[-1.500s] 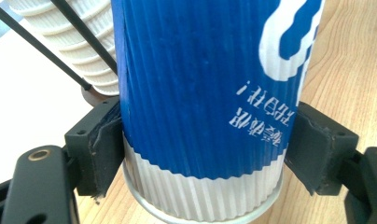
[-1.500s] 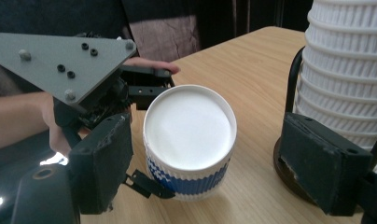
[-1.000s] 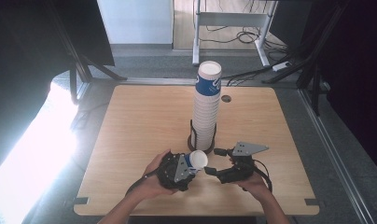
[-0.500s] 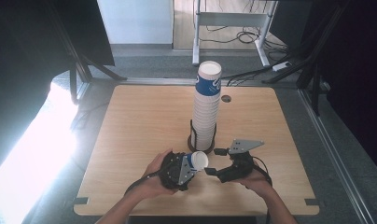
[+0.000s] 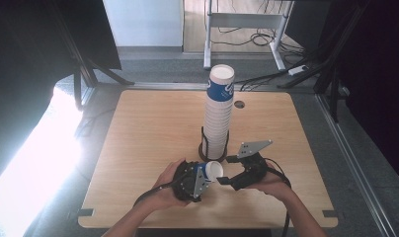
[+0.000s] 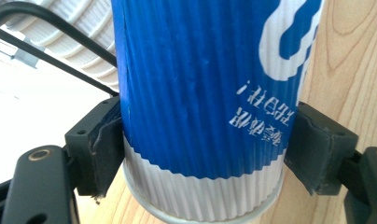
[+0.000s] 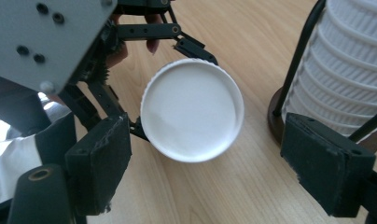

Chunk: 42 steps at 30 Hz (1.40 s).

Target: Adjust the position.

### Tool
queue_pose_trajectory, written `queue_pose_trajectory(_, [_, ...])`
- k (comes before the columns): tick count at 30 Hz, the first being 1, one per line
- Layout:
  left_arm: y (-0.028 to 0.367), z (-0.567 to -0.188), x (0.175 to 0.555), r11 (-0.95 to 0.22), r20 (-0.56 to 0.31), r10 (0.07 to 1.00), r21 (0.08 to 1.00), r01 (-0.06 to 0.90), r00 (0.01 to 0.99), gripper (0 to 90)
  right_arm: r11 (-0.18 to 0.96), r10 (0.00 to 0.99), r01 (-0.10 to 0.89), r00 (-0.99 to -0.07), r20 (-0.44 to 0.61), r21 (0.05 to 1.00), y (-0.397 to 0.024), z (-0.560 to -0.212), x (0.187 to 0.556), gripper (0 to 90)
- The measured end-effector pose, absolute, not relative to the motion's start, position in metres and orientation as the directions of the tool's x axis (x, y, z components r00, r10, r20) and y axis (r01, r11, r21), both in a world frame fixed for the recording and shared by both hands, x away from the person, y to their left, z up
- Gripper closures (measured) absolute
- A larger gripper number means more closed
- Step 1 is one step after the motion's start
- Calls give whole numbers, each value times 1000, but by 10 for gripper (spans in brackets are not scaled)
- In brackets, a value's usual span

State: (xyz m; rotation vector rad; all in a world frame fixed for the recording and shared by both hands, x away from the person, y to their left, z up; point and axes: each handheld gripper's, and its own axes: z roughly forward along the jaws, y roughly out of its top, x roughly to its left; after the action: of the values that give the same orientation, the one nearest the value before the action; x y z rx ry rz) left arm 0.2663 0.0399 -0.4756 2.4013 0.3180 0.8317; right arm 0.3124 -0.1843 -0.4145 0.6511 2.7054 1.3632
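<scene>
Here, the left tool (image 5: 203,178) was clamped on a blue-and-white paper cup (image 5: 211,172), its pads (image 6: 105,154) pressing both sides of the ribbed wall in the left gripper view. That cup lay roughly level above the table (image 5: 138,128), near its front edge, with the white mouth end turned toward the right tool (image 5: 226,170). From the right gripper view the cup's round white end (image 7: 192,116) sat ahead of the right tool's jaws, which stood apart with nothing pressed between them; they had just been opening a bit wider. Both tools were close together, the right one just beside the cup's mouth, not touching it as far as could be told. Behind them a tall stack of cups (image 5: 219,116) stood upright in a black wire holder (image 5: 203,148) at mid-table, its top cup blue. The person's hands (image 5: 165,190) came in from the bottom edge, one on each tool.
</scene>
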Motion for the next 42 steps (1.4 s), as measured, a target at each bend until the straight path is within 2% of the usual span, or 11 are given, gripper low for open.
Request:
queue_pose_trajectory(18, [29,-477,263,-835,552,356,551,-9,754,203,696,344,398,-915,208,598,-159,-407,327,150])
queue_pose_trajectory(27, [24,-480,261,-856,598,328,515,-37,732,203,730,334,389,-920,203,562,-148,-414,330,148])
queue_pose_trajectory(30, [24,-478,261,-879,618,298,474,-42,728,203,733,344,398,-917,203,551,-146,-415,331,151])
queue_pose_trajectory(33, [22,-478,260,-870,617,309,491,-48,723,203,740,347,401,-915,203,541,-144,-417,331,163])
queue_pose_trajectory(38, [21,-477,260,-873,627,300,484,-57,719,200,740,353,406,-913,204,537,-143,-421,332,247])
queue_pose_trajectory(42, [21,-478,260,-874,625,301,483,-54,720,196,735,357,410,-911,206,540,-144,-423,333,256])
